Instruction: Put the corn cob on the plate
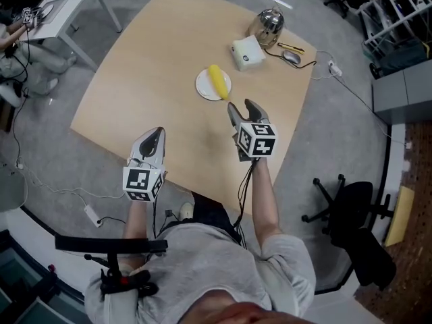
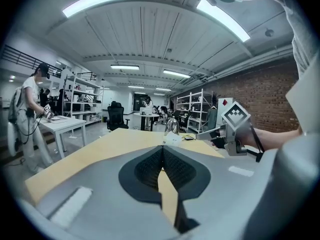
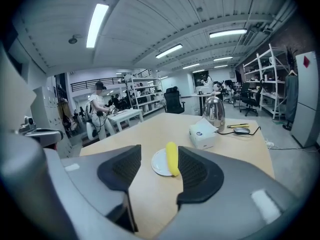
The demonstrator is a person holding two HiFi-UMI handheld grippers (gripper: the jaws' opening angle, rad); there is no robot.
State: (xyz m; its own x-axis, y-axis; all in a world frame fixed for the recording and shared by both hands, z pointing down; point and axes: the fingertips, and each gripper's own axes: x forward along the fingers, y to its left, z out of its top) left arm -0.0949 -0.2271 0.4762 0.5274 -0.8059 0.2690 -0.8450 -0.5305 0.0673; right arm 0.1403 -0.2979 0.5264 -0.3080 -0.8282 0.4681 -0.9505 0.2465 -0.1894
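The yellow corn cob (image 1: 218, 81) lies across a small white plate (image 1: 204, 88) in the middle of the wooden table (image 1: 155, 79). The right gripper view shows the same corn cob (image 3: 172, 158) on its plate (image 3: 160, 163), its near end jutting over the rim. My right gripper (image 1: 242, 109) hovers open just short of the plate with nothing between its jaws. Over the table's near edge at the left, my left gripper (image 1: 154, 138) is shut and empty. From the left gripper view the left gripper (image 2: 162, 149) has its pads pressed together.
At the table's far side stand a white box (image 1: 248, 52), a shiny metal kettle (image 1: 267, 27), a computer mouse (image 1: 291, 57) with its cable, and a yellow pen (image 1: 291, 47). A black office chair (image 1: 351, 218) is on the floor at right. A white desk (image 1: 64, 9) stands at far left.
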